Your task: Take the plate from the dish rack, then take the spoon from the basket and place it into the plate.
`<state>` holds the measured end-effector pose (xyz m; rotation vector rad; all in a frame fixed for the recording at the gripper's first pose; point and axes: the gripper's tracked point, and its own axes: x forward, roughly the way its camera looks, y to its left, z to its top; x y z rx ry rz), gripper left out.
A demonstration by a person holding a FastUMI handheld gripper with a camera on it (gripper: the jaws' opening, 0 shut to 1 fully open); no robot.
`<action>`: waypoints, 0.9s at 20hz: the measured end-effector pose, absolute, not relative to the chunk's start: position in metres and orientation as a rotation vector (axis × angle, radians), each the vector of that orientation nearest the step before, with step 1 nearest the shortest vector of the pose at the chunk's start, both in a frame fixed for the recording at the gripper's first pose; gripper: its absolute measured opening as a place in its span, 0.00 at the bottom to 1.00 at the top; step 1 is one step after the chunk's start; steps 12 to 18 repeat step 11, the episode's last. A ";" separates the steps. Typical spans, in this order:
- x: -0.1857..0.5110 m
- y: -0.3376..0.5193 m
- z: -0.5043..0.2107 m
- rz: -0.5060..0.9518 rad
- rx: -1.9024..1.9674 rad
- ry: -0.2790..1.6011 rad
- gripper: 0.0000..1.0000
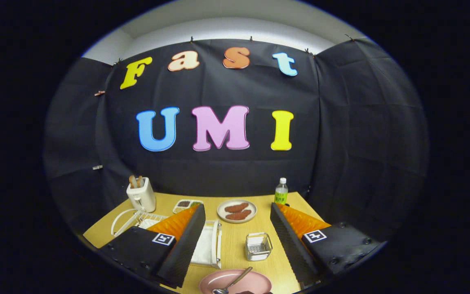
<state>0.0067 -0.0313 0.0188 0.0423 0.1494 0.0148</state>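
A pink plate [241, 281] lies on the wooden table [235, 245] close below me, between the bases of my fingers. A metal spoon [231, 283] rests in the plate, its handle pointing up and away. My gripper [237, 210] hangs above the table, open wide, with nothing between the fingers. The white wire dish rack [141, 218] stands left, partly hidden behind my left finger. A small clear square basket [258, 246] sits just beyond the plate, between the fingers.
A white toaster [141, 195] with bread stands at the back left. A beige plate [237, 210] with sausages lies at the back middle, a small tray [186, 204] of food to its left, a bottle [281, 192] at the back right. Black cloth walls surround the table.
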 end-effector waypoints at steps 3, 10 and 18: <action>0.005 -0.030 0.060 0.028 0.039 0.061 0.98; 0.006 -0.037 0.086 0.020 0.052 0.008 0.98; 0.006 -0.035 0.081 0.026 0.067 0.018 0.98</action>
